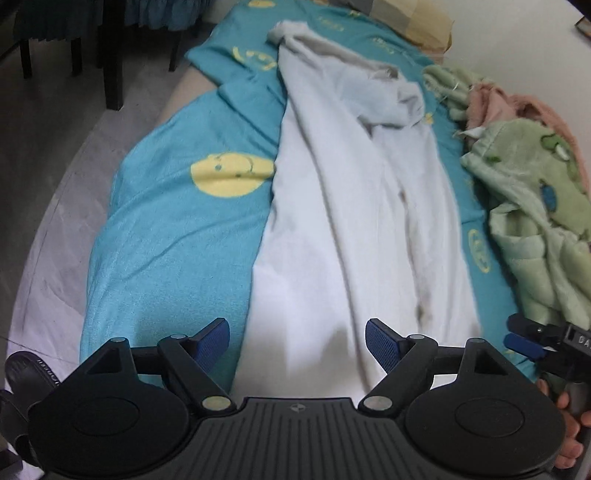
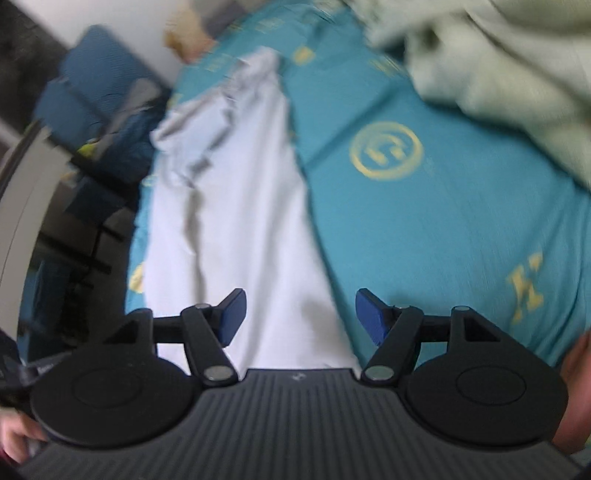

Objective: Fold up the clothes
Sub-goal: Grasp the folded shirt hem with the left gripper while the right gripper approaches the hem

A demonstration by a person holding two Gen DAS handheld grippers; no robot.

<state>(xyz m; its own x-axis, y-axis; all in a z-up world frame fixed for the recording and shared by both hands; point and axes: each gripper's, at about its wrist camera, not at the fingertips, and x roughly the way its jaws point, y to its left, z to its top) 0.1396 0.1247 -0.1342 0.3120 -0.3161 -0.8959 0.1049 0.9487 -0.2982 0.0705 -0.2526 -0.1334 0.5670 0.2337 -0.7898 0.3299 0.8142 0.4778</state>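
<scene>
A long white garment (image 1: 354, 206) lies lengthwise on a teal bedsheet (image 1: 177, 229) with yellow smiley prints. Its far end is bunched and crumpled. My left gripper (image 1: 297, 345) is open and empty, hovering over the garment's near end. My right gripper (image 2: 299, 315) is open and empty, above the garment's (image 2: 236, 206) near right edge and the teal sheet (image 2: 424, 229). The right wrist view is blurred. The right gripper's fingertips also show at the right edge of the left wrist view (image 1: 524, 338).
A heap of pale green fleece clothes (image 1: 535, 206) with a pink piece (image 1: 495, 99) lies to the right on the bed. A yellow pillow (image 1: 421, 22) is at the head. Dark chair legs (image 1: 110, 62) and grey floor are on the left. Black slippers (image 1: 26, 373) lie at near left.
</scene>
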